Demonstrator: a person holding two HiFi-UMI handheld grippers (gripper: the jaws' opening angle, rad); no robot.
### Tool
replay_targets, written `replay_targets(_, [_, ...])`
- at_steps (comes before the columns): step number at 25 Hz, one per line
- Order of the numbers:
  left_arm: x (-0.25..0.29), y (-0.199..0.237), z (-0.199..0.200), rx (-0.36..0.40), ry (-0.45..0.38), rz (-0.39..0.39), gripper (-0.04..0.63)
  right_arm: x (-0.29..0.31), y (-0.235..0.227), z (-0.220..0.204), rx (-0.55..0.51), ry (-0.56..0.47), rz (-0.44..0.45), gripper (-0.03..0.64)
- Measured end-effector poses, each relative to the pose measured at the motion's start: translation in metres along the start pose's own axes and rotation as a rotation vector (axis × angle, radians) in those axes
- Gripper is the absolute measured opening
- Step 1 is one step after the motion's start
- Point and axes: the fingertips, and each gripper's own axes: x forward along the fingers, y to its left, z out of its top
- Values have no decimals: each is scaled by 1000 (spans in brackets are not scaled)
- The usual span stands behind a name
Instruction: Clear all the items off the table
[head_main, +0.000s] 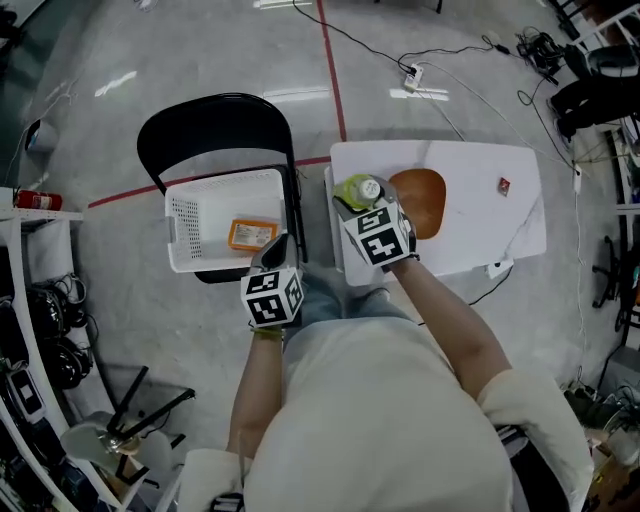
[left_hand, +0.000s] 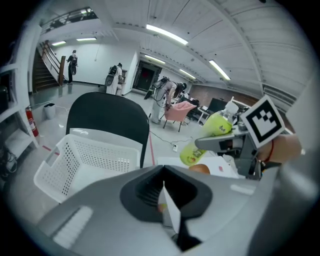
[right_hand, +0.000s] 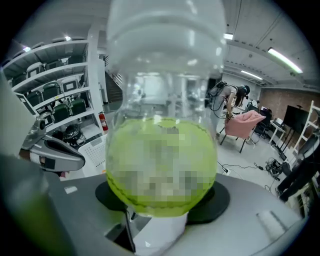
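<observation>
**A:** Bottle (head_main: 358, 190) of green drink. Where is it relative to the drop?

**B:** Reading from the left: white basket (head_main: 185, 225) on the black chair (head_main: 215, 125), with one orange packet (head_main: 251, 234) inside. The left gripper (head_main: 272, 252) is at its near right corner, fingers pressed together and empty. Then comes a gap. The right gripper (head_main: 362, 203) is over the near-left corner of the tabletop (head_main: 480, 170). Its fingers pinch the bottle round the body, cap up, long axis roughly upright with a lean.

**A:** So the basket lies to the bottle's left?

**B:** Yes, across the gap. The right hand carries it, so I judge the coming move to be a sideways pass over the rim.

**A:** Anything unclear?

**B:** The label is unreadable. In the right gripper view the bottle fills the frame and hides the finger pads. From above I cannot tell its height over the tabletop, though the left gripper view suggests it is clear. Further right sit a brown oval (head_main: 420, 200) and a small red item (head_main: 503, 185), too small to identify.
</observation>
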Motion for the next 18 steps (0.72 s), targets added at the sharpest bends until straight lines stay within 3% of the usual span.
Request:
replay_targets(8, [-27,51,2,-50,-31,79,9,4,44,30,-87,-18,60,285])
replay_targets(18, [-48,98,-3,-90,-34,124,9,25,109,53,-167,-11,150,285])
